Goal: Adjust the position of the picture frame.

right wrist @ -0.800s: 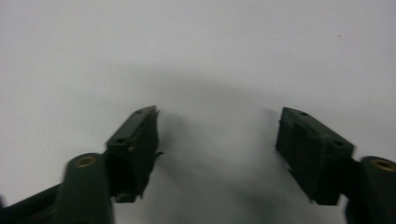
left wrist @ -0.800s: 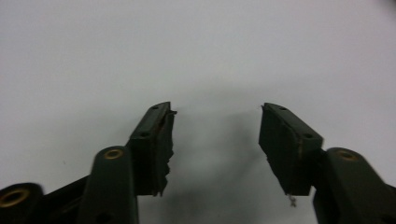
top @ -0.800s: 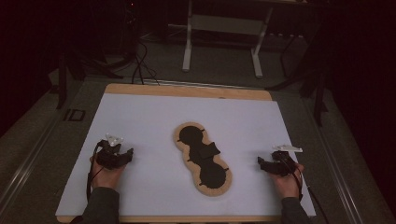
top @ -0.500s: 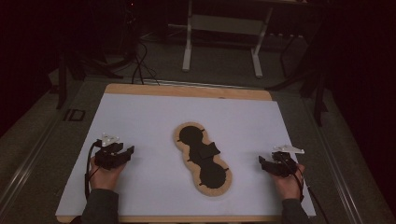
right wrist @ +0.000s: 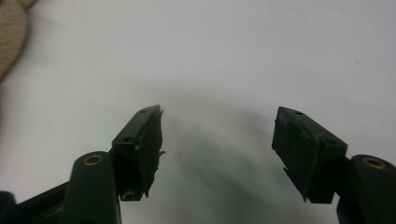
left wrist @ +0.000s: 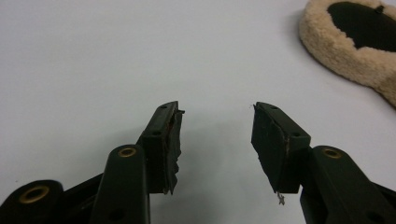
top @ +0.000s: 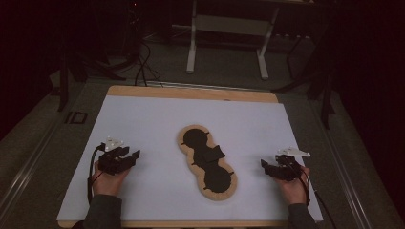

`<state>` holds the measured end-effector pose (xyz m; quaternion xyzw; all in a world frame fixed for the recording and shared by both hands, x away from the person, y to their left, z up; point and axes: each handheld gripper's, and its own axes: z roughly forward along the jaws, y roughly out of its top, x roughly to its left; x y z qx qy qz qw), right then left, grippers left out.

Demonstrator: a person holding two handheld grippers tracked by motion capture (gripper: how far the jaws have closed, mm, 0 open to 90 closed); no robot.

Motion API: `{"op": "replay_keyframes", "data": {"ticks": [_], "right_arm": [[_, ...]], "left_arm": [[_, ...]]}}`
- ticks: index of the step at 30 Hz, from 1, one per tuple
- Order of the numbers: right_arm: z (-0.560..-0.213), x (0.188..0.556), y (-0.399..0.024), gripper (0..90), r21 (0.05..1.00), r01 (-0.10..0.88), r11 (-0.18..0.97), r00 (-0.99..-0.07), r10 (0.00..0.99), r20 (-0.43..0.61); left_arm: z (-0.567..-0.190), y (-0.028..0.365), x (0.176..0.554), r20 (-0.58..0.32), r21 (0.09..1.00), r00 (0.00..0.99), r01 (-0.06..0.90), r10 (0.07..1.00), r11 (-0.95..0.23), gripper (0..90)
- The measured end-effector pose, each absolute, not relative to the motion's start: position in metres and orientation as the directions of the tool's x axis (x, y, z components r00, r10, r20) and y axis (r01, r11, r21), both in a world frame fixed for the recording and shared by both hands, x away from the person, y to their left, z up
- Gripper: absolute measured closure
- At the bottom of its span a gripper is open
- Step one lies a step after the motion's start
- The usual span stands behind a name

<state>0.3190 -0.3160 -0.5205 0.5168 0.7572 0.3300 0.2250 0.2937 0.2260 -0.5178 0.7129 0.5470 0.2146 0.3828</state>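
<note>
Tan fleece peanut-shaped pad with black strapped centre [top: 208,163] at tabletop [top: 143,124] middle: soft, light, floppy; I'd pinch fleece rim at 6 o'clock. My left hand-held gripper [top: 125,159] and right hand-held gripper [top: 270,168] gape empty.

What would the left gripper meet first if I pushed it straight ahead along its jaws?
The left gripper, jaws open and empty, points across the bare white mat. The fleece-edged pad lies off to one side of that line, so the way looks free, though depth is hard to judge.
</note>
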Motion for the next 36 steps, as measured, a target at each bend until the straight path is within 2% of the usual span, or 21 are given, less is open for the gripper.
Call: {"op": "replay_keyframes", "data": {"ticks": [1,4,10,11,14,19,24,29,36], "right_arm": [[-0.521,0.319,-0.316,32.7,0.732,0.634,0.248,-0.364,0.931,0.0],[-0.519,0.318,-0.308,40.1,0.719,0.633,0.287,-0.399,0.917,-0.014],[-0.518,0.317,-0.298,48.0,0.713,0.632,0.304,-0.45,0.893,0.018],[-0.517,0.316,-0.292,53.0,0.716,0.626,0.309,-0.468,0.883,0.028],[-0.518,0.315,-0.288,57.0,0.706,0.625,0.333,-0.487,0.873,0.02],[-0.518,0.314,-0.284,58.8,0.704,0.623,0.341,-0.498,0.867,0.022],[-0.519,0.313,-0.28,60.9,0.701,0.619,0.355,-0.524,0.851,0.03],[-0.518,0.311,-0.275,64.7,0.702,0.619,0.354,-0.533,0.845,0.044],[-0.518,0.31,-0.266,68.2,0.694,0.609,0.383,-0.567,0.823,0.044]], "left_arm": [[-0.518,0.226,0.294,-0.113,0.78,0.309,0.616,0.944,-0.109,53.2],[-0.516,0.225,0.293,-0.141,0.781,0.315,0.618,0.939,-0.09,56.4],[-0.514,0.22,0.291,-0.138,0.788,0.312,0.61,0.94,-0.087,56.1],[-0.512,0.217,0.29,-0.141,0.794,0.332,0.601,0.933,-0.094,57.1],[-0.51,0.215,0.288,-0.131,0.804,0.348,0.585,0.928,-0.105,59.1],[-0.508,0.212,0.285,-0.117,0.81,0.367,0.573,0.923,-0.125,63.3],[-0.507,0.208,0.284,-0.094,0.809,0.383,0.567,0.919,-0.154,63.7],[-0.506,0.204,0.283,-0.065,0.812,0.392,0.556,0.918,-0.179,71.0],[-0.505,0.202,0.281,-0.069,0.823,0.409,0.539,0.91,-0.18,71.4]]}}
